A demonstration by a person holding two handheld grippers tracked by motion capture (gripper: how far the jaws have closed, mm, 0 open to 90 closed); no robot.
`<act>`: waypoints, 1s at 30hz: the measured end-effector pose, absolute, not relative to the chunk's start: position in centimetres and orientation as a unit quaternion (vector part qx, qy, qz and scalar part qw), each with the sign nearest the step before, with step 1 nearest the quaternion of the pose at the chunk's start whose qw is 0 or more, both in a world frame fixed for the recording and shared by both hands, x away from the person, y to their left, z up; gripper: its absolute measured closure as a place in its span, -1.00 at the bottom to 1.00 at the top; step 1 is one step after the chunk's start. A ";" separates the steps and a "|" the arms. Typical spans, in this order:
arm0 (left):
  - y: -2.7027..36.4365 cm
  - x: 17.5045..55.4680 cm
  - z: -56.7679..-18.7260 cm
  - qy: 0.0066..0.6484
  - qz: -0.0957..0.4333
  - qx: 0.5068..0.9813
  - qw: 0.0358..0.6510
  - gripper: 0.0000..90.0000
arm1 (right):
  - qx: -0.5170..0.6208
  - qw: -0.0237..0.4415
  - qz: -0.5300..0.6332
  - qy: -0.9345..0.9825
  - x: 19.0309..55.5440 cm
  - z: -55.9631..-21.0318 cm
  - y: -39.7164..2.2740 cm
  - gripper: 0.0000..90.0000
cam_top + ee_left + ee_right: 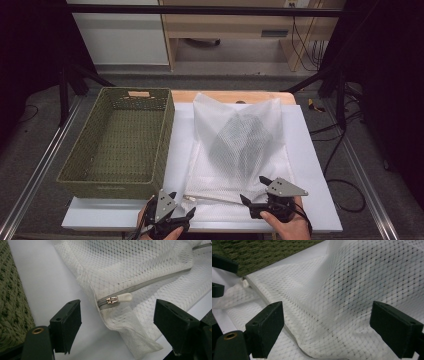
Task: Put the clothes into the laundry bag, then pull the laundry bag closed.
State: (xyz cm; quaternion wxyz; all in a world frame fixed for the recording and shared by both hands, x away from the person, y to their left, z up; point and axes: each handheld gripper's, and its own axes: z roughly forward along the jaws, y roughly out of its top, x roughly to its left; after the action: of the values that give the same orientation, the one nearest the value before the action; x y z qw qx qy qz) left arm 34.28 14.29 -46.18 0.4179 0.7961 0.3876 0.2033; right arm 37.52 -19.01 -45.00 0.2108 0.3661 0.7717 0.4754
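Jaws, left: my left gripper (176, 216) stands open at the near desk edge, nothing between the pads, aimed at the bag's zip corner.
Jaws, right: my right gripper (254, 199) is open too, wide apart over the mesh, gripping nothing; mesh lies ahead of the pads, not pinched.
Basket: green woven basket (120, 140) sits at the left of the desk, empty as far as I can see, long side just beside the bag. I'd judge it is the drop spot, placed close so the carry is short.
Desk: white board (310, 165) carries both things.
Mesh bag: white mesh laundry bag (240, 145) lies flat right of the basket, dark clothing showing through its middle, zip edge toward me.
Zip: grey zipper (150, 283) runs along the near edge; its puller (119, 298) with a white tab rests at the left end, right between my left jaws' line of sight. Looks closed from here.
Next, my guess: both grippers are parked low at the near edge to take the bag by its two front corners.
Risk: slack mesh could slip from a shallow pinch.
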 end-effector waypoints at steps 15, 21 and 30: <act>14.7 34.7 -46.4 0.398 0.193 0.807 0.390 -0.11 | 0.381 0.230 0.464 0.766 37.5 -45.2 -19.6 -0.70; 14.9 34.8 -46.4 0.400 0.189 0.802 0.401 -0.21 | 0.381 0.229 0.464 0.766 37.5 -45.2 -19.7 -0.72; 15.0 35.2 -46.9 0.408 0.173 0.800 0.406 -0.30 | 0.386 0.232 0.468 0.760 37.5 -45.1 -19.9 -0.83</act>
State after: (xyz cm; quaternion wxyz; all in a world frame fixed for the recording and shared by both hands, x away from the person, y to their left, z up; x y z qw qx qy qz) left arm 35.17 15.01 -46.86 0.4057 0.7996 0.4076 0.1729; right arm 37.50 -19.91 -45.14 0.2320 0.3862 0.7604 0.4679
